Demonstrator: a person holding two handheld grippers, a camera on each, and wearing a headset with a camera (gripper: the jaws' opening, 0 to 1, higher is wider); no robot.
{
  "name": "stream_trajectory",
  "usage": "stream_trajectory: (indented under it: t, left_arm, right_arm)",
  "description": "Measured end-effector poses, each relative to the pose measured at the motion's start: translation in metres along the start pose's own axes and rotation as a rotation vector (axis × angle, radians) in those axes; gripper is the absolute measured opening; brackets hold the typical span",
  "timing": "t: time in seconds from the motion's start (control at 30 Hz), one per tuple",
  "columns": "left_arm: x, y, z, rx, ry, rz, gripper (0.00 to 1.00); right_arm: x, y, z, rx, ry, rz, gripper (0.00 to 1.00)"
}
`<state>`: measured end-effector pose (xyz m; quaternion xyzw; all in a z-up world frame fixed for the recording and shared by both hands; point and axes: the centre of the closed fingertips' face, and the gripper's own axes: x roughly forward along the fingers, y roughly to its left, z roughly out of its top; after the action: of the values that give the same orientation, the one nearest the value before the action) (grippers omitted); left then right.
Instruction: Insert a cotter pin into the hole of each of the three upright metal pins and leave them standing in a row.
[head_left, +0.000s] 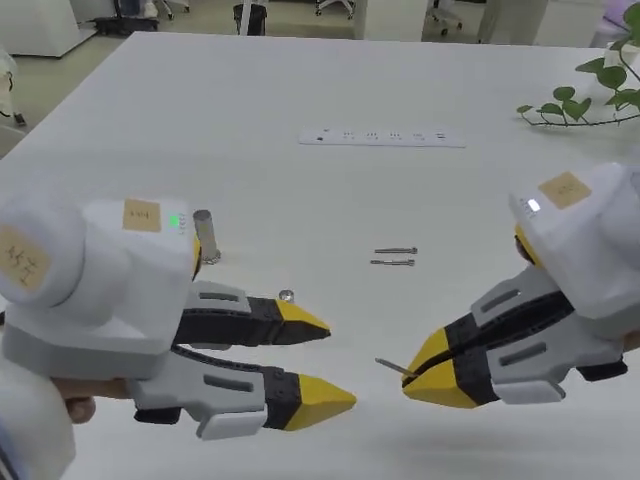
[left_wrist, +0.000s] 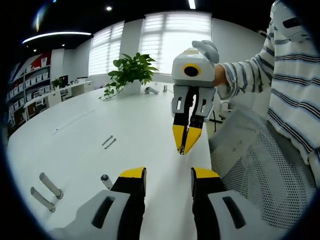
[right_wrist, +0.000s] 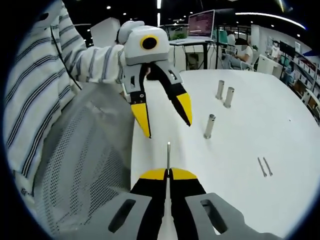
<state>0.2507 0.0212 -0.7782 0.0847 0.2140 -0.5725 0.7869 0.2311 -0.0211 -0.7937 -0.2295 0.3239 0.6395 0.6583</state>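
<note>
My right gripper (head_left: 408, 385) (right_wrist: 168, 176) is shut on a thin cotter pin (right_wrist: 168, 154) (head_left: 390, 367) that sticks out past its tips, above the table near the front edge. My left gripper (head_left: 342, 366) (left_wrist: 168, 176) faces it, open, with nothing between its jaws. Three grey metal pins (right_wrist: 209, 126) (right_wrist: 219, 89) (right_wrist: 229, 97) stand upright on the white table behind the left gripper. In the head view one upright pin (head_left: 205, 238) rises beside the left gripper and the top of another pin (head_left: 286, 296) peeks over its upper finger. Two more cotter pins (head_left: 394, 257) (left_wrist: 108, 142) lie flat mid-table.
A white power strip (head_left: 382, 138) lies further back on the table (head_left: 250, 120). A potted plant (head_left: 590, 95) (left_wrist: 132, 70) stands at the far right corner. A mesh chair back (right_wrist: 85, 165) and a striped sleeve (left_wrist: 295, 75) sit at the near table edge.
</note>
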Motion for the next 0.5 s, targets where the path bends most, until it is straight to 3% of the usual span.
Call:
stream_trajectory:
  t: [0.17,0.5]
  left_arm:
    - [-0.010,0.025,-0.013,-0.038,0.009,0.102,0.37]
    - [-0.017,0.050,-0.028,-0.086,0.004,0.207,0.44]
  right_arm:
    - [0.000,-0.012,-0.008,0.001,0.082,-0.031,0.03]
    - [0.009,-0.030,-0.016,0.048,0.159,-0.021,0.03]
